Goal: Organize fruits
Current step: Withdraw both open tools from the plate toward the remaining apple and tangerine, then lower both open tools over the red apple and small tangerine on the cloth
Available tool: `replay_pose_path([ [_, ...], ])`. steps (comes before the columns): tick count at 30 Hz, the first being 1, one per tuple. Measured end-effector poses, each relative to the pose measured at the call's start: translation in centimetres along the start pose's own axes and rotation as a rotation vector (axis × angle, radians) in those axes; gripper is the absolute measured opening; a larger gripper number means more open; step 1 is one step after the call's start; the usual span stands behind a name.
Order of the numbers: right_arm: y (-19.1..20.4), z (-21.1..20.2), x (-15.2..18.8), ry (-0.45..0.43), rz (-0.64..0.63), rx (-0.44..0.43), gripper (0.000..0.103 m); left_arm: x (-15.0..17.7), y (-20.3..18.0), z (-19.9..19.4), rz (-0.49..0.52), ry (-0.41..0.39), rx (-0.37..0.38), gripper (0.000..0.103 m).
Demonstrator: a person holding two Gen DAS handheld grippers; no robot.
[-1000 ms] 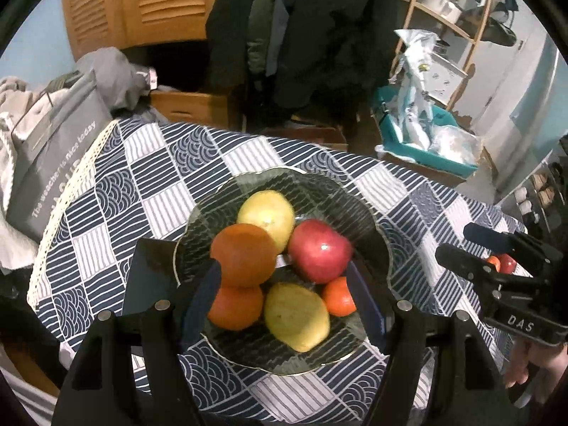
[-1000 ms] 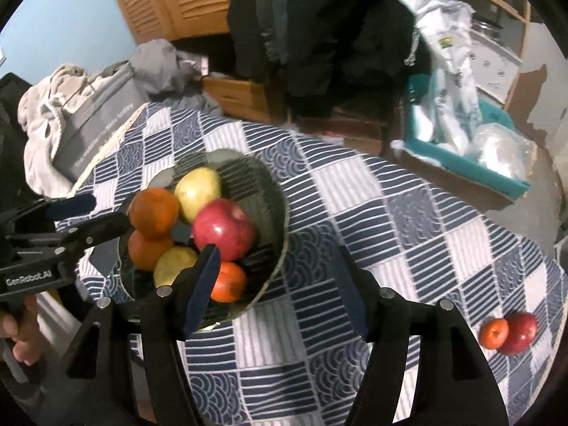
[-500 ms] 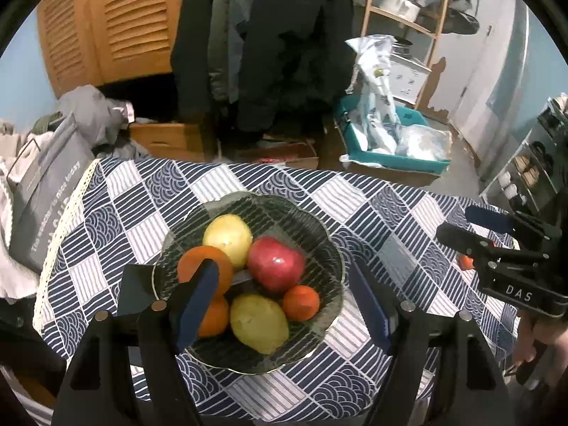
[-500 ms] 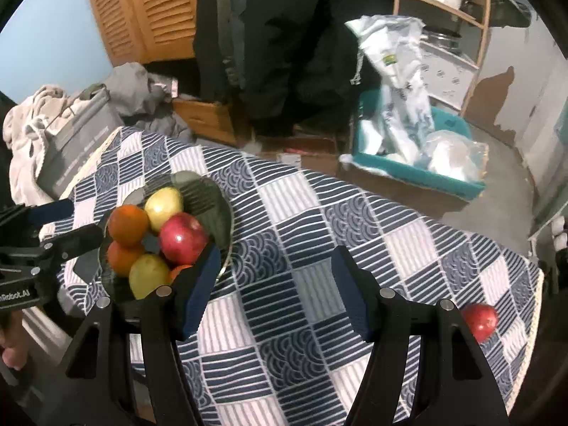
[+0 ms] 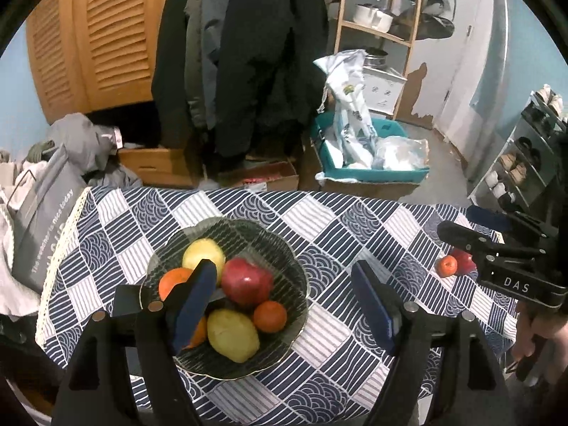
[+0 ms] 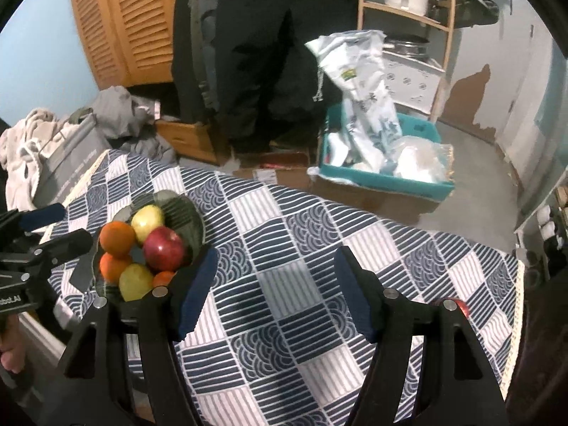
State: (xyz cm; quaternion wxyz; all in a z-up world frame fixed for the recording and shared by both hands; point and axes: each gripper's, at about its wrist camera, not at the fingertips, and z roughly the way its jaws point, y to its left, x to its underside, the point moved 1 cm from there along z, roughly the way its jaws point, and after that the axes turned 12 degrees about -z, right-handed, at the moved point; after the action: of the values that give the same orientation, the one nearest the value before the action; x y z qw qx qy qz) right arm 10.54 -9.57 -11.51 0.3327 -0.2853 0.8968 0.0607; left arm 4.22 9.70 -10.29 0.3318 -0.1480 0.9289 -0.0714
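Observation:
A dark glass bowl (image 5: 284,248) on the patterned tablecloth holds a red apple (image 5: 246,280), two yellow fruits, oranges and a small tangerine; it also shows in the right wrist view (image 6: 190,213). A small tangerine (image 5: 446,266) and a red apple (image 5: 465,261) lie loose at the table's right side. My left gripper (image 5: 284,298) is open and empty above the bowl's right part. My right gripper (image 6: 275,284) is open and empty over the table's middle; it shows from the side in the left wrist view (image 5: 475,227). The loose apple (image 6: 461,307) is mostly hidden behind its right finger.
A grey bag (image 5: 39,213) and clothes lie off the table's left edge. Beyond the far edge are hanging coats (image 5: 248,53), a cardboard box, a teal bin (image 5: 372,174) with plastic bags, and a wooden shelf. A shoe rack stands at the right.
Both grippers have pulled back and up from the bowl, so more of the table shows. The right gripper has swung right toward the loose fruit. Both stay open.

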Motion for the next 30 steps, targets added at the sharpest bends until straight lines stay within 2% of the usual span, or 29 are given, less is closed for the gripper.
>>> replay_pose_path([
  [6, -1.6, -1.5, 0.4, -0.024, 0.018, 0.034, 0.07, 0.0, -2.1, -0.5, 0.034, -0.019, 0.018, 0.08],
  [10, -2.7, -2.6, 0.8, -0.043, 0.032, 0.056, 0.075, 0.1, -3.5, -0.8, 0.055, -0.029, 0.031, 0.085],
  [30, -8.3, -6.7, 4.0, -0.077, 0.106, 0.151, 0.079, 0.9, -10.5, -1.5, 0.134, -0.038, 0.091, 0.085],
])
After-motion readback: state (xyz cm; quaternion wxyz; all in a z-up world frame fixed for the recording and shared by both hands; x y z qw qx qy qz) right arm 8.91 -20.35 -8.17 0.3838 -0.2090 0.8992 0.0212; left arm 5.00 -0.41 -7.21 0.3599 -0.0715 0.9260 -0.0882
